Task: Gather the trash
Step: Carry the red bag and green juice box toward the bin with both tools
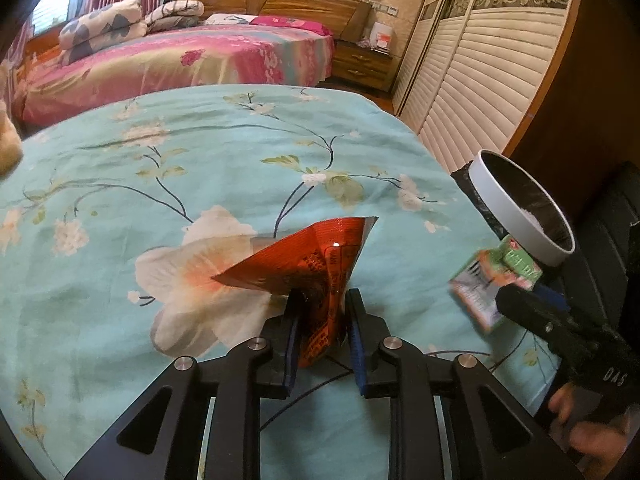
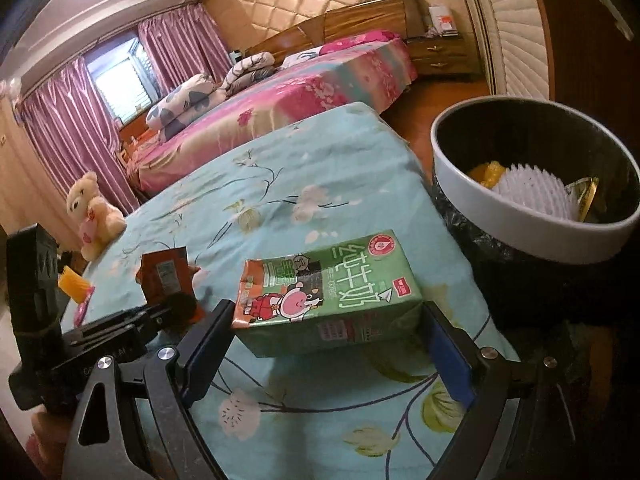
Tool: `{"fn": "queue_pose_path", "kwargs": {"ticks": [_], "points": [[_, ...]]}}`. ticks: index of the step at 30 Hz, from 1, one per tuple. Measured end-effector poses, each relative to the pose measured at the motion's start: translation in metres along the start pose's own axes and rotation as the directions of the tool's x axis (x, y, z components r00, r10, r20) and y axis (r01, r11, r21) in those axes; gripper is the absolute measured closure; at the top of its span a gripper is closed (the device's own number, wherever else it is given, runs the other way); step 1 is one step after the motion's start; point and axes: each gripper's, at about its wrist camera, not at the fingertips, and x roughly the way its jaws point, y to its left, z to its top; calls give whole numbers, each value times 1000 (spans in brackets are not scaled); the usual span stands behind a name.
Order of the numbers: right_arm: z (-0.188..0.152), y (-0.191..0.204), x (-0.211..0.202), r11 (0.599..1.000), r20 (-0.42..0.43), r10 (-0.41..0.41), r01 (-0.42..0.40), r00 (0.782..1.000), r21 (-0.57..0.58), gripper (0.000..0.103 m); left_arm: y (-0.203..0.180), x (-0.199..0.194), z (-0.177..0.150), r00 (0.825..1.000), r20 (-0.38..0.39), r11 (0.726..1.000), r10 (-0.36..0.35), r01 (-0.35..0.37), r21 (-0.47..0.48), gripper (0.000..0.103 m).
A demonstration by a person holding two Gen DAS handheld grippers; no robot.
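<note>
A crumpled red snack wrapper (image 1: 304, 268) stands up between the fingers of my left gripper (image 1: 324, 300), which is shut on its lower part above the turquoise flowered bedspread (image 1: 160, 168). A green milk carton (image 2: 328, 292) lies crosswise in my right gripper (image 2: 326, 308). Its wide-set fingers press on the carton's two ends, and the carton is tilted just above the bedspread. To the right, off the bed's edge, stands a white-rimmed bin (image 2: 500, 216) with a black liner. It holds white foam netting, something yellow and a gold scrap.
A teddy bear (image 2: 90, 216) and a small orange-yellow item (image 2: 72, 284) sit at the bed's left side. Beyond are a pink bed (image 1: 180, 60), a wooden nightstand (image 1: 360, 64) and louvred wardrobe doors (image 1: 460, 80). A person's hand (image 1: 588, 436) holds the right gripper.
</note>
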Motion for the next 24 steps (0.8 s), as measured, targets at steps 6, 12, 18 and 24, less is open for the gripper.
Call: {"fn": "queue_pose_path", "kwargs": {"ticks": [6,12,18,24], "points": [[-6,6,4,998,27,-22,23,999,-54,12,-4,-2,-1,1000,11,999,-10,9,32,90],[-10,8,-5,999,56,-19,22,998,-48,12,-12,-8,-4,1000,15,999,-16,15,52,90],[-7,5,-18,1000,95,-4,5,995,-15,12,-20,-13,-4,1000,19,997,-21,19,70,90],[-6,1,-27,1000,111,5,-6,994,9,12,-30,-17,-7,1000,18,996,-25,23,85,90]]}}
